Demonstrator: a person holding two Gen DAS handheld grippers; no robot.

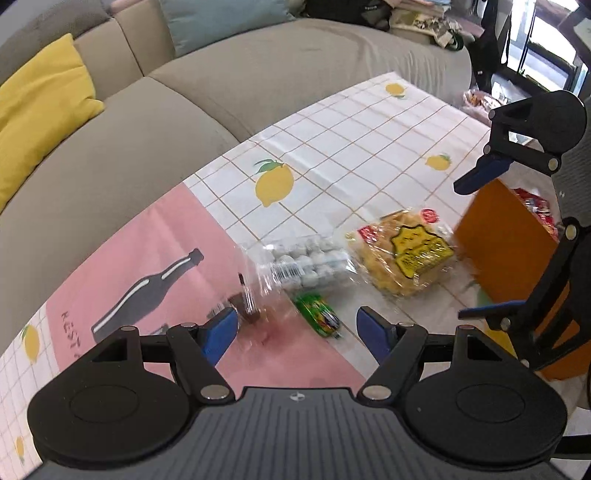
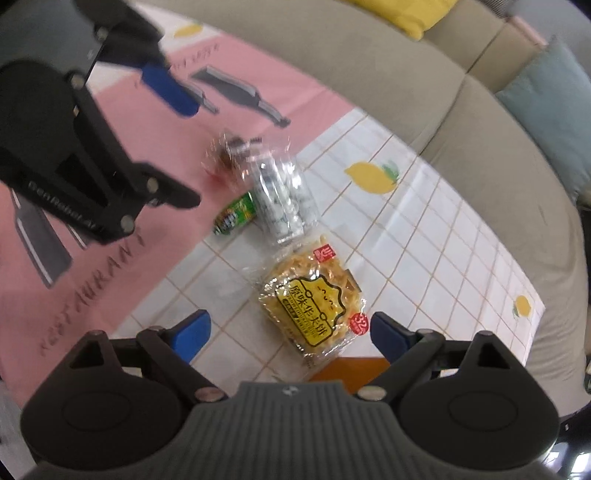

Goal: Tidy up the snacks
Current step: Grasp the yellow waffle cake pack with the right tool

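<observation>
Several snacks lie on the tablecloth (image 1: 351,147). A clear packet of yellow biscuits (image 1: 402,251) (image 2: 314,306) is beside an orange box (image 1: 506,251) (image 2: 343,369). A clear bag of grey-white sweets (image 1: 306,267) (image 2: 284,199), a small green packet (image 1: 319,319) (image 2: 234,218) and a crinkly clear wrapper with something brown (image 1: 247,302) (image 2: 231,155) lie to its left. My left gripper (image 1: 297,326) (image 2: 177,147) hangs open above the green packet, holding nothing. My right gripper (image 2: 290,330) (image 1: 476,247) is open over the biscuit packet, apart from it.
The orange box holds red packets (image 1: 535,210). A grey sofa (image 1: 258,81) curves round the table's far side, with a yellow cushion (image 1: 33,103) and a blue-green one (image 1: 218,22). More packets (image 1: 480,103) lie at the far right corner.
</observation>
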